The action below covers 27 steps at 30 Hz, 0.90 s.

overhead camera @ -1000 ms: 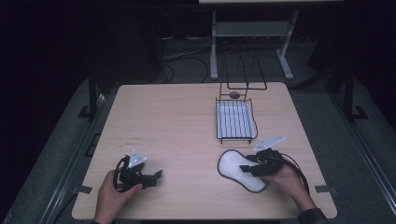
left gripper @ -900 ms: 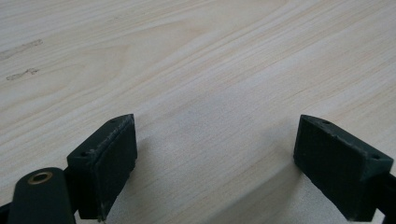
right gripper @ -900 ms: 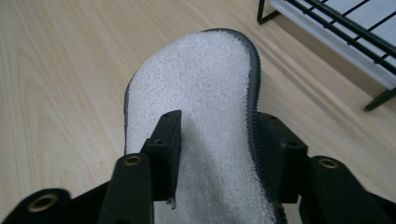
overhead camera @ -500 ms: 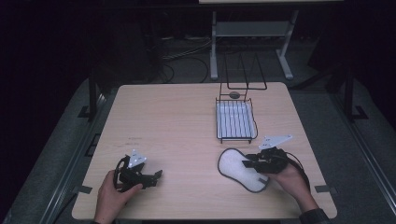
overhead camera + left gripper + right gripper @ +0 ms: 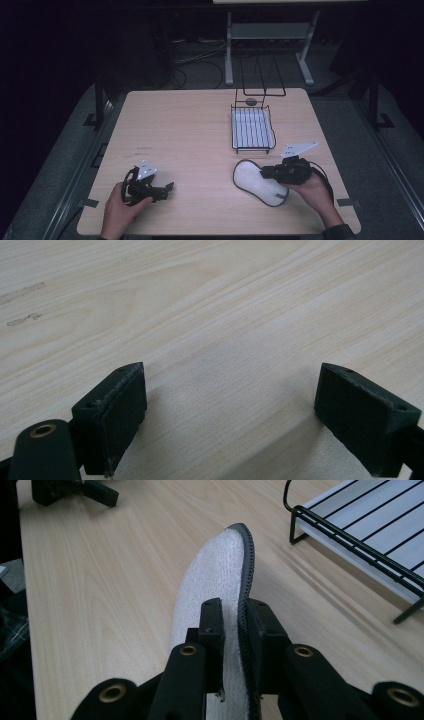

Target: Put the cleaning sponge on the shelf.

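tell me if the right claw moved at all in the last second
Yes. The right claw, shut on the insole, has drifted slightly right, judged against the wire rack.

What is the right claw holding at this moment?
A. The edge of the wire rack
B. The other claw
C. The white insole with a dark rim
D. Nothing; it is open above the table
C. In the right gripper view the right claw is shut on the edge of the white insole, while the wire rack stands apart, untouched.
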{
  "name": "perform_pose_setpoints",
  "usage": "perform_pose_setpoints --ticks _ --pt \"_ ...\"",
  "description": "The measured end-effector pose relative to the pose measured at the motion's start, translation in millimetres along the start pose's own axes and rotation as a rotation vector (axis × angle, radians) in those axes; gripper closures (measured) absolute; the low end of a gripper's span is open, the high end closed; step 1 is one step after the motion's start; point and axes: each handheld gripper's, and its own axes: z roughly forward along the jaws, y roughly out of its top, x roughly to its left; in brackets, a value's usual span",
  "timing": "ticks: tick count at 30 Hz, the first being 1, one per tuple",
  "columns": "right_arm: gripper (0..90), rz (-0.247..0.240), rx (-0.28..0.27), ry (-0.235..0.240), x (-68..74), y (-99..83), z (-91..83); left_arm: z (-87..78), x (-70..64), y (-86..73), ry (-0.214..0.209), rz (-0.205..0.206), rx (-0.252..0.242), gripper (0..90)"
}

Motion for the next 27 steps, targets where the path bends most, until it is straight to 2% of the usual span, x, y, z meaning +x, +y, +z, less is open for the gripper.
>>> perform_pose_setpoints --ticks 3,5,14,27 --pt "80.3 0.007 -0.004 0.022 0.3 0.7 -1.4 0.0 0.0 0.0 0.0 0.0 0.0 12.7" --pt "81.1 0.003 -0.01 0.019 1.2 0.9 -2.6 0.0 0.0 0.0 0.0 0.0 0.0 12.6" --pt "84.2 -0.008 -0.047 -0.021 5.4 2.2 -10.7 0.0 0.0 0.0 0.0 0.0 0.0 12.6" --pt "84.5 -0.009 -0.085 -0.053 7.1 3.7 -22.2 0.0 0.0 0.0 0.0 0.0 0.0 12.6"
